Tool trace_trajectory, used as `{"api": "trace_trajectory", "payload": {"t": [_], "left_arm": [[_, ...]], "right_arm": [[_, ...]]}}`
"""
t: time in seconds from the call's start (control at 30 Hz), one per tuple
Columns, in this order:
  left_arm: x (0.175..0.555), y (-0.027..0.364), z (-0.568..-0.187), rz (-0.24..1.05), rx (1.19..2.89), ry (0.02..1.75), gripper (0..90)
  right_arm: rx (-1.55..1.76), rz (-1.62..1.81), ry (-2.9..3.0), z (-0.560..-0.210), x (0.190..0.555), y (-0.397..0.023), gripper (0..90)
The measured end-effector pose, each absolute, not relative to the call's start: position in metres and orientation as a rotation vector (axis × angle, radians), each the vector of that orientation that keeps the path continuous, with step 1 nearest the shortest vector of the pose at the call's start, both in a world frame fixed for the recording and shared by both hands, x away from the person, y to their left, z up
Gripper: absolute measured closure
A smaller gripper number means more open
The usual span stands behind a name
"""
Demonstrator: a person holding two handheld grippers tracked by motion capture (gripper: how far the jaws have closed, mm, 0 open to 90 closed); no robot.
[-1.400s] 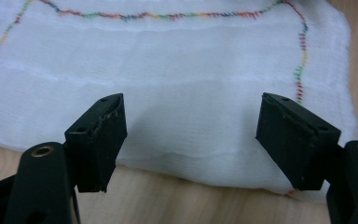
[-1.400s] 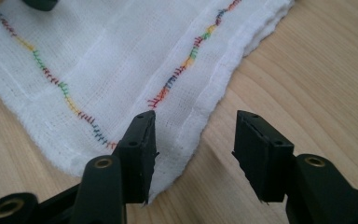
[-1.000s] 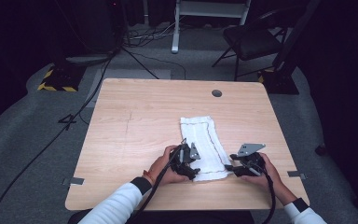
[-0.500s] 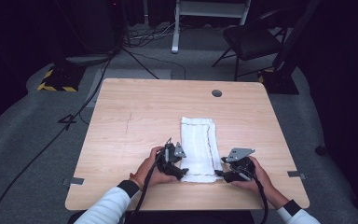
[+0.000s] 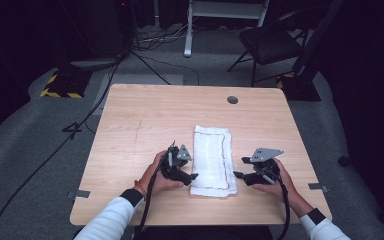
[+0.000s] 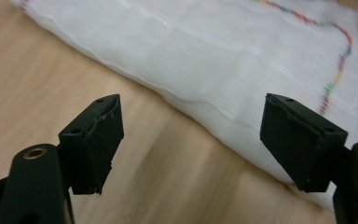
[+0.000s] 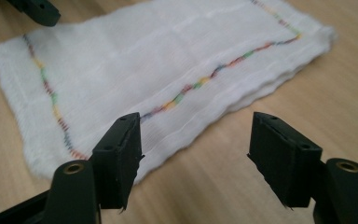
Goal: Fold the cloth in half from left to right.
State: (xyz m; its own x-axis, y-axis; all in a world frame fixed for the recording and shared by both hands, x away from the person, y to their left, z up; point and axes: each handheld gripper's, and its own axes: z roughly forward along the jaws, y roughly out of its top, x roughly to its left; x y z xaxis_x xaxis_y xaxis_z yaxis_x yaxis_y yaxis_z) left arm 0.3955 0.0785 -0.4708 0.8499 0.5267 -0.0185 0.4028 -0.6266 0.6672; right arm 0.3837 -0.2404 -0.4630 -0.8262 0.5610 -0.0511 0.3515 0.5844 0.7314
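A folded white towel (image 5: 211, 160) with a multicoloured stitched line lies flat on the wooden table (image 5: 145, 125), near its front edge. My left gripper (image 5: 192, 176) rests just left of the towel's near corner, open, jaws aimed at the cloth. In the left gripper view the towel (image 6: 223, 51) lies just beyond the open left gripper (image 6: 193, 105). My right gripper (image 5: 240, 175) hovers just right of the towel; its jaws have just been opening and hold nothing. In the right gripper view the towel (image 7: 163, 70) spreads ahead of the open right gripper (image 7: 196, 119), with the other gripper's jaw tip at the top left.
A round cable hole (image 5: 232, 100) sits at the table's back right. Beyond the table stand a dark chair (image 5: 275, 45) and a white frame (image 5: 225, 15), with cables on the grey floor (image 5: 40, 165). A black-and-yellow striped block (image 5: 60, 87) lies at the back left.
Both grippers have come off the towel's near edge and moved apart, the left one leftward, the right one rightward. The towel, skewed a second ago, now lies straight and flat.
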Motion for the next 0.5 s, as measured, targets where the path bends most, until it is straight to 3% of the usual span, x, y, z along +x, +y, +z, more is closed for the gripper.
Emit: {"api": "trace_trajectory", "payload": {"t": [0.23, 0.5], "left_arm": [[0.436, 0.078, -0.46, 0.293, 2.257, 0.748, 22.0], [0.485, 0.064, -0.466, 0.33, 2.218, 0.827, 24.6]], "right_arm": [[0.769, 1.051, 2.463, -0.451, 0.424, -0.237, 37.8], [0.865, 1.03, 2.435, -0.46, 0.479, -0.218, 39.1]]}}
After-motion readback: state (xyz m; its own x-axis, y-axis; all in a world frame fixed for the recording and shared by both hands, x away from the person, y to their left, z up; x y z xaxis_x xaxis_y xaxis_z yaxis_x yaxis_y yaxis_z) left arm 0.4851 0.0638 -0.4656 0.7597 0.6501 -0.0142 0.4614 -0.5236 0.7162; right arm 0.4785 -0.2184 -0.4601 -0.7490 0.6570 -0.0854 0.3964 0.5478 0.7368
